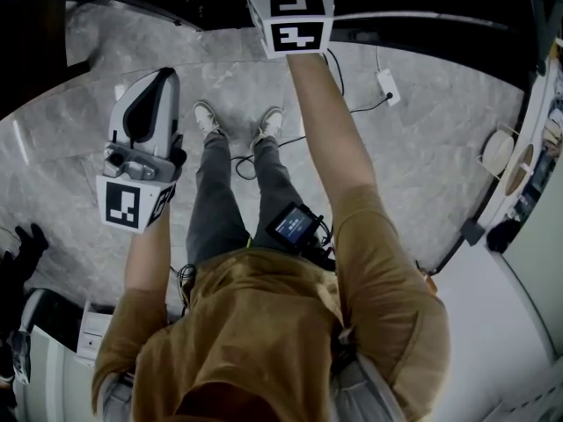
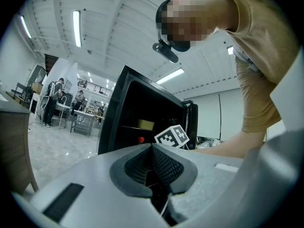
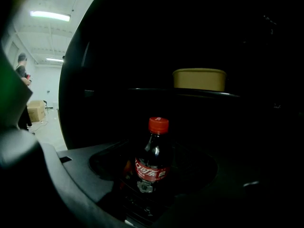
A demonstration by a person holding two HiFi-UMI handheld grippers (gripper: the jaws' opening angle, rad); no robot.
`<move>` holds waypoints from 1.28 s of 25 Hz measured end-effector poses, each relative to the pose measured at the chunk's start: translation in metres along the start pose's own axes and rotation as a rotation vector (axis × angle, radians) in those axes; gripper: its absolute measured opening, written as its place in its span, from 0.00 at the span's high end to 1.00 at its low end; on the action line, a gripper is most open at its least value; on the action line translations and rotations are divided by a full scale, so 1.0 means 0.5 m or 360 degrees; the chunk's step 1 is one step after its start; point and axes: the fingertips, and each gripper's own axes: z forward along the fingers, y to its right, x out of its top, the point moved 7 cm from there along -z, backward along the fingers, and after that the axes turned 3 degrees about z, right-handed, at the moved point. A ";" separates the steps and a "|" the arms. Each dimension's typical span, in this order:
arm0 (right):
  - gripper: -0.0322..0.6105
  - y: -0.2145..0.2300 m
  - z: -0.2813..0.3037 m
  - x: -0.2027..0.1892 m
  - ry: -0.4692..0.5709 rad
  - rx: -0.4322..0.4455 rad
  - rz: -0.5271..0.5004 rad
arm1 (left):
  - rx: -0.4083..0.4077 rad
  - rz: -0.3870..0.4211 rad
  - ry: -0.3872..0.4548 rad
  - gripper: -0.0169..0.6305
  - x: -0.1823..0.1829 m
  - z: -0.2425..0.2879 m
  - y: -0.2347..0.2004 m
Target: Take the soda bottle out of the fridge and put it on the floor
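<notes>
A dark soda bottle (image 3: 151, 161) with a red cap and red label stands upright on the lower floor of the open black fridge (image 2: 117, 109). My right gripper (image 3: 152, 186) reaches into the fridge with its jaws wide on either side of the bottle, and the pads do not press on it. In the head view only its marker cube (image 1: 290, 16) shows at the fridge's dark edge. My left gripper (image 1: 163, 82) hangs over the marble floor at the left, pads together, holding nothing. From the left gripper (image 2: 152, 151) view the bottle's red cap (image 2: 140, 139) shows inside the fridge.
A tan box (image 3: 199, 79) sits on the fridge shelf above the bottle. The person's feet (image 1: 237, 121) stand on the floor in front of the fridge, beside cables and a white adapter (image 1: 385, 84). White furniture (image 1: 528, 174) lines the right. People stand at tables (image 2: 59, 103) far off.
</notes>
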 end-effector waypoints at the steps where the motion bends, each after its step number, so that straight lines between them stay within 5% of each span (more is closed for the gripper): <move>1: 0.52 0.001 0.005 -0.001 -0.0004 0.0005 0.0004 | -0.0002 -0.0006 -0.0004 0.97 -0.003 0.001 0.001; 20: 0.49 0.059 0.098 -0.040 -0.0102 -0.0081 0.0078 | -0.0048 -0.0022 -0.0110 0.97 -0.023 0.042 -0.008; 32: 0.48 0.078 0.058 -0.041 -0.0060 -0.0058 0.0119 | -0.0057 -0.0029 -0.0164 0.97 -0.040 0.054 -0.020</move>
